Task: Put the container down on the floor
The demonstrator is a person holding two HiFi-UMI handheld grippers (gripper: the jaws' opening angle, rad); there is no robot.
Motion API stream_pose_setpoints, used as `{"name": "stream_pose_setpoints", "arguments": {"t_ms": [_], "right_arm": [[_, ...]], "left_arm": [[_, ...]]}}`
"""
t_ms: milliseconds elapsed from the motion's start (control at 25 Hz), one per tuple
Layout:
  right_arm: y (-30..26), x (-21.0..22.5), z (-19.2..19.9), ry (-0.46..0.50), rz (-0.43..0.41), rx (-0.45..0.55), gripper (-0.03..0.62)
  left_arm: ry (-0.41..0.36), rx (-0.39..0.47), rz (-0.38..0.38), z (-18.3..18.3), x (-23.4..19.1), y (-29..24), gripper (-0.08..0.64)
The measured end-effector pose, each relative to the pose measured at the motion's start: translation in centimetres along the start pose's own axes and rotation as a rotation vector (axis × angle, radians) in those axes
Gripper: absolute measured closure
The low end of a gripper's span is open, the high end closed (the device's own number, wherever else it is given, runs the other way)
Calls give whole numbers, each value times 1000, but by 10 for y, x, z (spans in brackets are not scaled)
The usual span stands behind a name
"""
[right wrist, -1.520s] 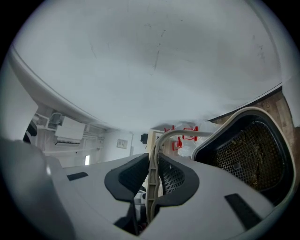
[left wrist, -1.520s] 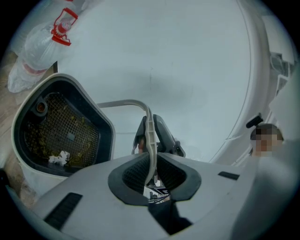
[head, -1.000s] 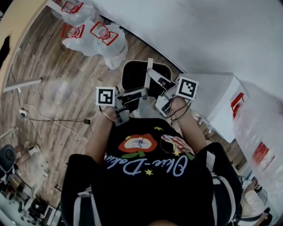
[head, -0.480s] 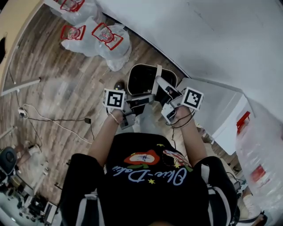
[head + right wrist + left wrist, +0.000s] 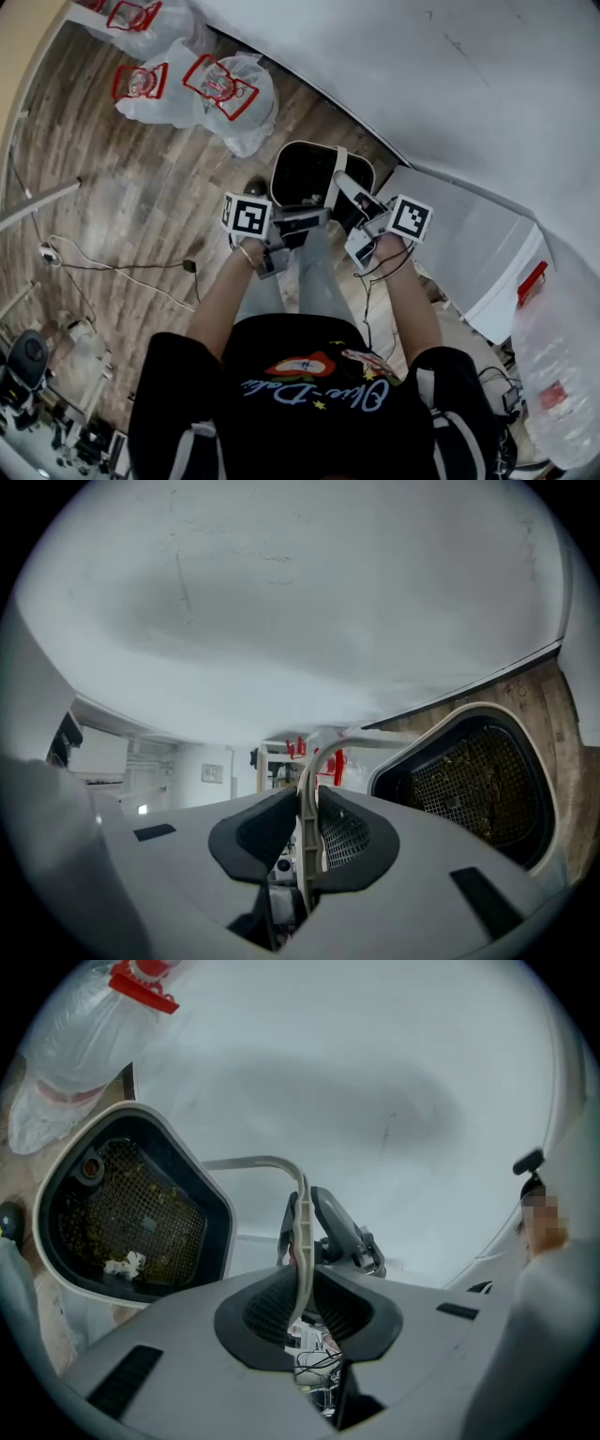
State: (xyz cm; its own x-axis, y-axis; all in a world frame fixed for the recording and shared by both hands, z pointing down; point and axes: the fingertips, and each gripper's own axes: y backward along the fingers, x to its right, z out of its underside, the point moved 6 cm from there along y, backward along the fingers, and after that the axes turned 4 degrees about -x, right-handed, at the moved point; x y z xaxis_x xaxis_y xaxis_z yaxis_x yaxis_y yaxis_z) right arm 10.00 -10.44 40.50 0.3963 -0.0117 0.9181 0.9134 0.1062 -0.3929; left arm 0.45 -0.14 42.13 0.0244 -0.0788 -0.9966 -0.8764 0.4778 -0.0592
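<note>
The container is a black bin with a cream rim and a thin cream handle. In the head view it hangs in front of the person, above the wooden floor and close to the white wall. My left gripper is shut on the handle from the left. My right gripper is shut on the same handle from the right. In both gripper views the container's rim frames a mesh bottom with bits of debris.
Plastic bags with red print lie on the wooden floor to the far left. A white cabinet stands to the right, with a large water bottle nearer me. A cable trails across the floor at left. The white wall is just behind the container.
Both grippers keep their hold on the handle. The container and grippers have shifted a little right and down in the head view, and the person's legs now show beneath them.
</note>
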Motion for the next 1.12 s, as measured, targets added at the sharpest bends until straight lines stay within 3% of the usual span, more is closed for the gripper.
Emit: {"name": "stream_pose_setpoints", "arguments": {"t_ms": [200,440,800,960,1120], "right_arm": [[-12,15,-5,-4,17,-9,532],[-78,82,-32,-7,27,-32,532],[-109,127,-39,5,42,-66,531],[-136,160,-48,48,-15,-86,531],[-136,165,-43,-26,22,-80,531]], "left_arm": [[-26,-15,-5,-12,-15,3,513],[14,-5,-27,-59,-99,8,513],[40,3,-36,-72,-153,6,514],[27,23,-55,-83,-194,2,513],[28,19,-41,-83,-202,0,514]]}}
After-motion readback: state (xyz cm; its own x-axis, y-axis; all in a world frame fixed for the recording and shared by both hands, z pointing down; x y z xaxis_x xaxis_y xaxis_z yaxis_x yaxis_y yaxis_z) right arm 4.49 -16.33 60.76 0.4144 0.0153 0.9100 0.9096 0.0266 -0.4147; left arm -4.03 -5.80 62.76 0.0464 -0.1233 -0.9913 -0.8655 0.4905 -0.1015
